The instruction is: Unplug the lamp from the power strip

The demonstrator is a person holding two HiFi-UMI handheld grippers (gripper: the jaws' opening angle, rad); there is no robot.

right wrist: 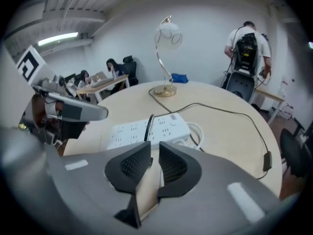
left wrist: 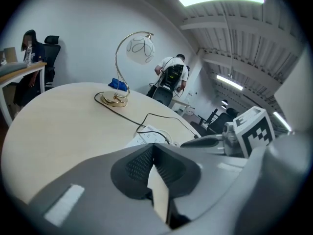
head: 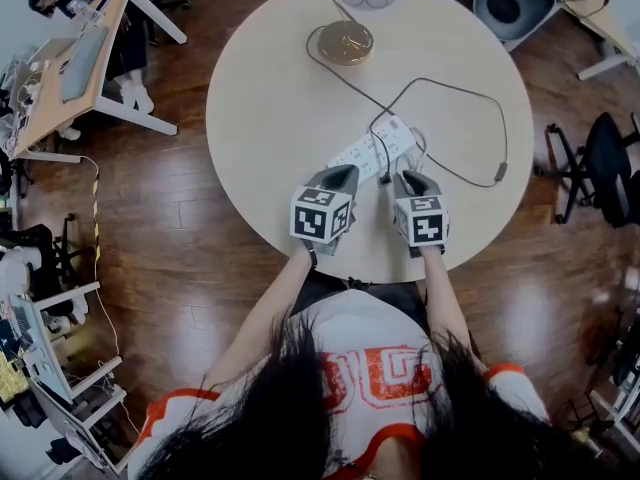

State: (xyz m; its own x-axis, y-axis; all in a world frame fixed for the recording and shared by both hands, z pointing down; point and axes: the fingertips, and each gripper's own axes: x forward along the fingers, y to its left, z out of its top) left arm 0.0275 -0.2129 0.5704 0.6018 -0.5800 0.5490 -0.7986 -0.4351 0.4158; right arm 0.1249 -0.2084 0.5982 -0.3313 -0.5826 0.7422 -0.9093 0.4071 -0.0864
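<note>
A white power strip [head: 372, 148] lies in the middle of the round table [head: 270, 98], just beyond both grippers. The gold lamp [head: 345, 41] stands at the far side, and its black cord [head: 450, 88] loops back to the strip. In the right gripper view the cord's plug end [right wrist: 148, 124] stands in the strip [right wrist: 168, 126] directly ahead of my right gripper [right wrist: 155, 151], whose jaws show a narrow gap with nothing seen pressed between them. My left gripper [left wrist: 154, 148] has its tips together and holds nothing; it hovers at the strip's [left wrist: 149, 137] near left end.
An inline switch [head: 500, 171] sits on the cord near the table's right edge. Office chairs [head: 610, 168] stand to the right and a desk [head: 75, 63] to the far left. A person [right wrist: 247, 45] stands behind the table by another chair.
</note>
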